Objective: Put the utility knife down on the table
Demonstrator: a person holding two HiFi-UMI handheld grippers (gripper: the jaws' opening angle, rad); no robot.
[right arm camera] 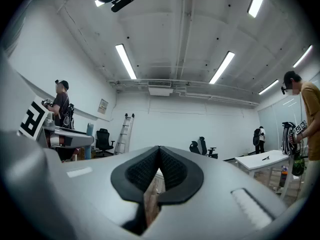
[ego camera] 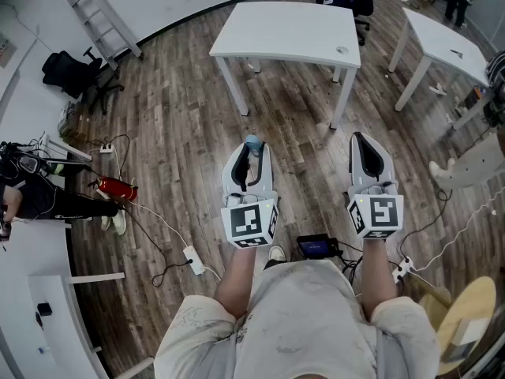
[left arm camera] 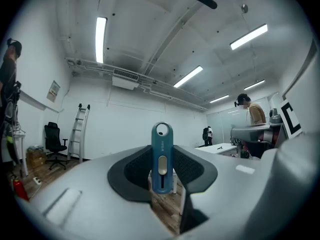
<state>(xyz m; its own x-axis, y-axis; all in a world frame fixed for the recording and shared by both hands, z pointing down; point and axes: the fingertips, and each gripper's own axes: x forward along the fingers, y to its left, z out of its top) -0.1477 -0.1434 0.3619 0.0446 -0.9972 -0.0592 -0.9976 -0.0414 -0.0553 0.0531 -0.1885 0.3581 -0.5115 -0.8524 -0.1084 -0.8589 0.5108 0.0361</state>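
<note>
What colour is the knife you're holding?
The utility knife is teal blue with a beige slider; clearest in the left gripper view.

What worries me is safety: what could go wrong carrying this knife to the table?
The utility knife stands upright in the left gripper, clamped low, so it could tip or slip. The white table is not yet under it; a drop would hit the wood floor. Floor cables could trip the person.

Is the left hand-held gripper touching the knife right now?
Touching. The left gripper view shows the knife upright between the left hand-held gripper, whose pads press its sides.
</note>
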